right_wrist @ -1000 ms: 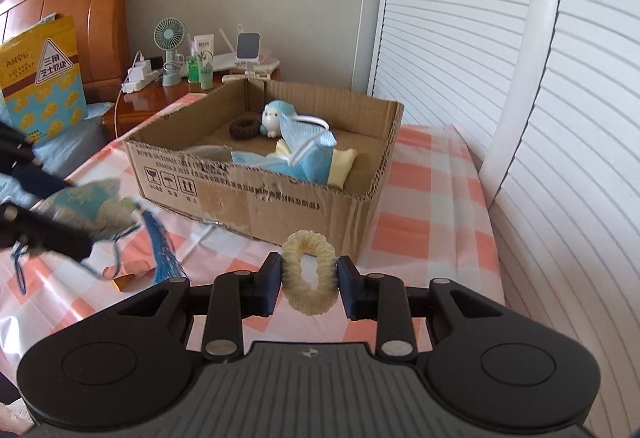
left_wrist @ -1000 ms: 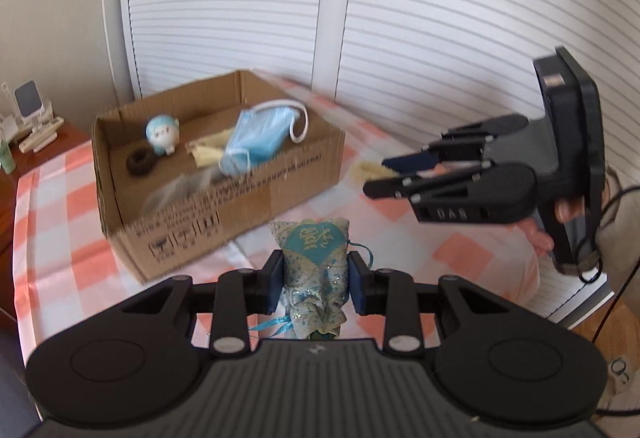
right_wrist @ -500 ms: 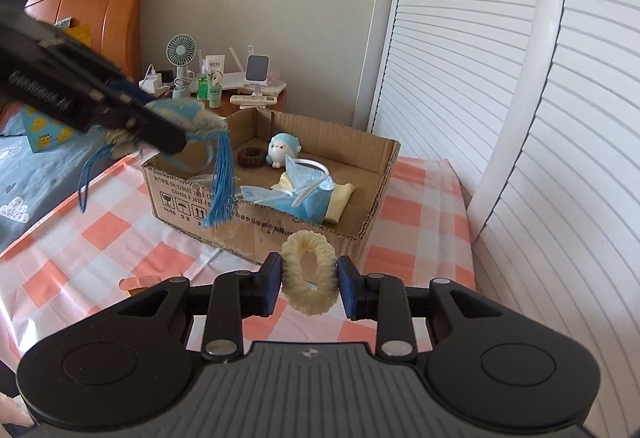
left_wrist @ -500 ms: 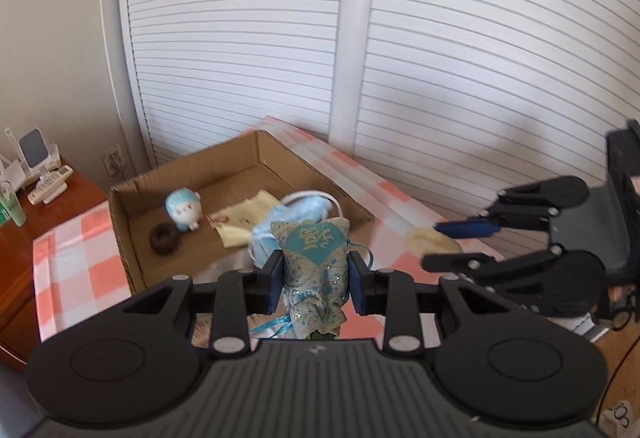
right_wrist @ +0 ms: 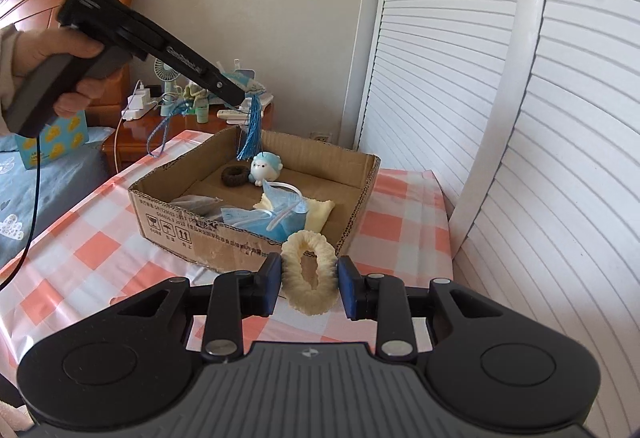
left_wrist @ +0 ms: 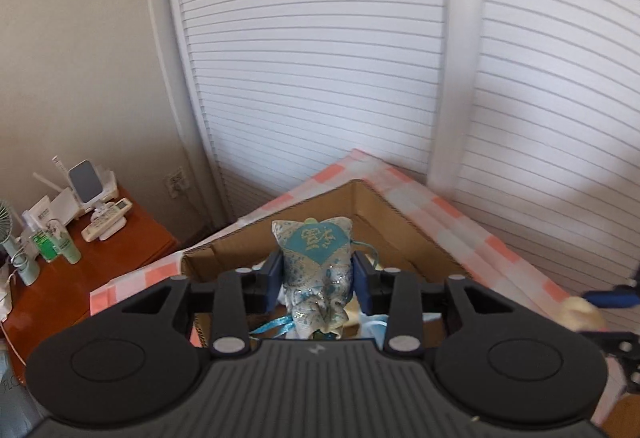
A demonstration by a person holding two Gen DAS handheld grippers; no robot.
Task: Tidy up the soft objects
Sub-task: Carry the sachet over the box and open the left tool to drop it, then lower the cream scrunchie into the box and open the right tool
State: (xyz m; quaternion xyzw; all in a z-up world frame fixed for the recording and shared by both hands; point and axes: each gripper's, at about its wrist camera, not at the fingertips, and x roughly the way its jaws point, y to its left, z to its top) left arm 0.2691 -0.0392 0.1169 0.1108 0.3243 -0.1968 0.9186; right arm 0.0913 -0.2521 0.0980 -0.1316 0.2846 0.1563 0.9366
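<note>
A blue-and-silver brocade sachet [left_wrist: 314,242] sits between the pads of my left gripper [left_wrist: 318,262], whose jaws are opening; the pads still touch its sides. The right wrist view shows that gripper [right_wrist: 240,94] high over the far corner of the cardboard box [right_wrist: 224,238], the sachet's blue tassel [right_wrist: 252,134] dangling into it. My right gripper [right_wrist: 310,270] is shut on a cream fluffy scrunchie [right_wrist: 316,302], held in the air just in front of the box's near wall. Inside the box lie a small blue-white plush [right_wrist: 266,168], a dark scrunchie [right_wrist: 235,175], blue face masks [right_wrist: 276,214] and a pale yellow cloth [right_wrist: 320,212].
The box stands on a table with an orange-and-white checked cloth [right_wrist: 100,250]. White louvred doors [right_wrist: 480,118] close off the right side. A wooden nightstand [left_wrist: 100,238] with a fan, bottles and a phone stand is beyond the box. A bed [right_wrist: 40,178] lies left.
My left gripper has risen and swung from beside the box to above its far corner, carrying the sachet, and its jaws have widened slightly. The right gripper with the scrunchie has lifted a little.
</note>
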